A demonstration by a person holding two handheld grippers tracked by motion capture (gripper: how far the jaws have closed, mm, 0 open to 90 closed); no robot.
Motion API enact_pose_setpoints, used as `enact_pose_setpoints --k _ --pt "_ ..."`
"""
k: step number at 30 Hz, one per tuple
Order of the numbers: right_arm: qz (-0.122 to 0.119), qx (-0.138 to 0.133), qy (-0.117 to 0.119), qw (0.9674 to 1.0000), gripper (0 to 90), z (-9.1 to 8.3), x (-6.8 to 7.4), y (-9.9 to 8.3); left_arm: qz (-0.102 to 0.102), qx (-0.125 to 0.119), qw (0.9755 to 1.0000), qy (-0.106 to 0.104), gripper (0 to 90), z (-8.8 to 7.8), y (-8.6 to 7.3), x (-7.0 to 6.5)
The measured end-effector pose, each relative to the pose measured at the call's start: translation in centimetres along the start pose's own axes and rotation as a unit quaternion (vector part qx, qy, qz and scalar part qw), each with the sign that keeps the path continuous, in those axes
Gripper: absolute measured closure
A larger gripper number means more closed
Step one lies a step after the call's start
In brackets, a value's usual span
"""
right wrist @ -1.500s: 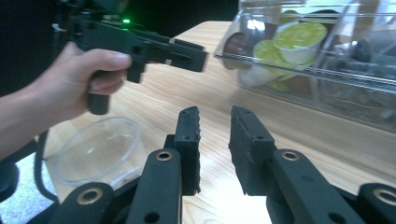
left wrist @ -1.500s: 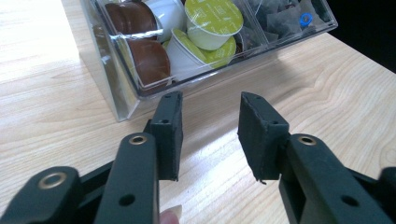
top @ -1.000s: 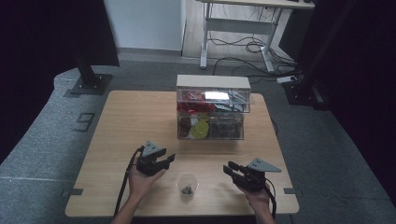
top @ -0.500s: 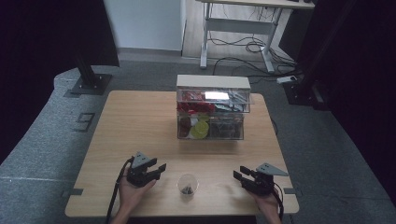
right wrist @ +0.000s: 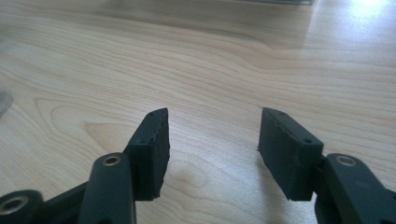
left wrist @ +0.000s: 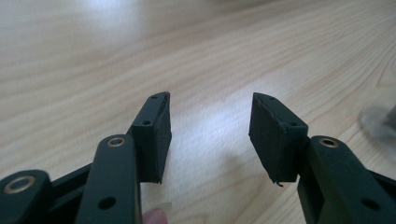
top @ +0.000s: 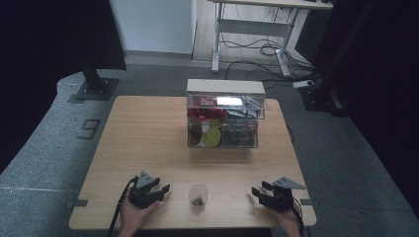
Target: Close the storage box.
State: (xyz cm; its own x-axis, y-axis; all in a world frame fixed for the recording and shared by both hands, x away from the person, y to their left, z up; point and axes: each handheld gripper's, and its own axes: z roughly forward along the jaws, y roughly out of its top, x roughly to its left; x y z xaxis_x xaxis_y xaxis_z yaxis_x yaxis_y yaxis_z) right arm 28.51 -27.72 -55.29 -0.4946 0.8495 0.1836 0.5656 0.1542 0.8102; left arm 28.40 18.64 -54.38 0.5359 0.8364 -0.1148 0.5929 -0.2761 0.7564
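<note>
Both grippers have pulled back toward the person since a second ago, away from the middle of the table [top: 148, 133]. Now the left gripper [top: 159, 189] sits low near the front edge, to the left of the small clear cup [top: 198, 195]. The right gripper [top: 259, 192] sits on the other side of the cup, a bit farther off. The cup stands between them, touching neither, with something small and dark inside it.

In the left gripper view the jaws stand wide apart with bare wood between them, and a blurry bit of the cup shows at the right edge. In the right gripper view the jaws are wide apart too, holding nothing.

The clear box [top: 222, 121] full of colored things stands farther back.

It looks like a rest spot, either at the start or at the end of a step. For a next move, a gripper would need to slide up to the cup and close gently so it does not tip.
</note>
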Motion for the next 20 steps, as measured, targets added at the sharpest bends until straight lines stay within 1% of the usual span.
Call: enact_pose_setpoints --k 8,12,20 --pt "-0.001 0.000 -0.004 1.0000 41.7 -0.01 -0.25 0.05 0.000 0.001 1.0000 -0.002 48.0 0.06 -0.10 0.03" --pt "-0.003 0.001 -0.004 1.0000 41.3 0.04 -0.24 0.09 -0.007 0.002 1.0000 -0.001 47.9 -0.01 -0.12 0.34" --pt "-0.003 0.002 -0.006 1.0000 40.1 0.10 -0.25 0.12 -0.010 0.005 0.9999 -0.002 47.4 0.00 -0.13 0.48"
